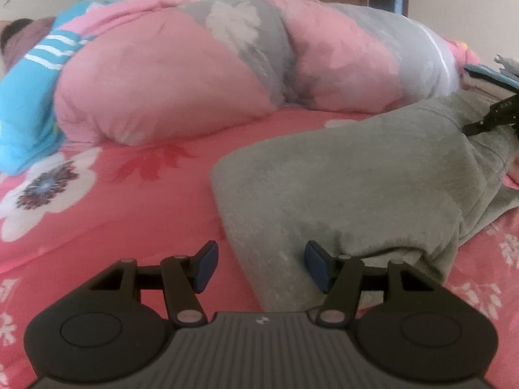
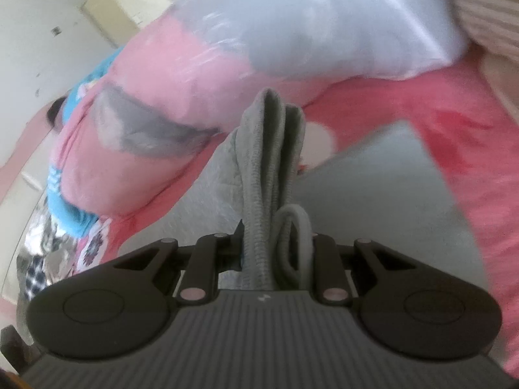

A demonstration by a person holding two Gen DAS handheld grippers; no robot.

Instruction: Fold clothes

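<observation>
**R gripper clamped on grey garment, L gripper open over its near edge**

Left gripper (image 1: 259,267): jaws apart, approx half open, nothing pinched. Points fwd and down at the bed, body level in the left wrist view. Its blue pads (image 1: 205,267) sit either side of the near corner of the grey garment (image 1: 350,188); right pad is over the cloth edge, left pad over bare pink floral bedsheet (image 1: 136,194). Can't tell if the pads touch fabric.

Right gripper (image 2: 275,243): jaws nearly closed, pinching a bunched fold of the grey garment (image 2: 269,162) w/ a ribbed hem, plus a loop of grey cord (image 2: 296,240) beside it. The fold stands up out of the jaws and away from the camera. Right wrist view is tilted, bed and wall running diagonal, so the gripper is rolled to one side; pic is blurred. In the left wrist view the right gripper (image 1: 486,116) shows at the far right edge, its black fingers low on the garment's far end.

Garment: lies across the right part of the bed, mostly flat, one end lifted by the R gripper, lower right part folded over itself.

Behind: pink and grey quilt (image 1: 194,74) heaped across the bed's back, blue striped cloth (image 1: 29,97) at the left, stack of folded items (image 1: 489,81) far right.
</observation>
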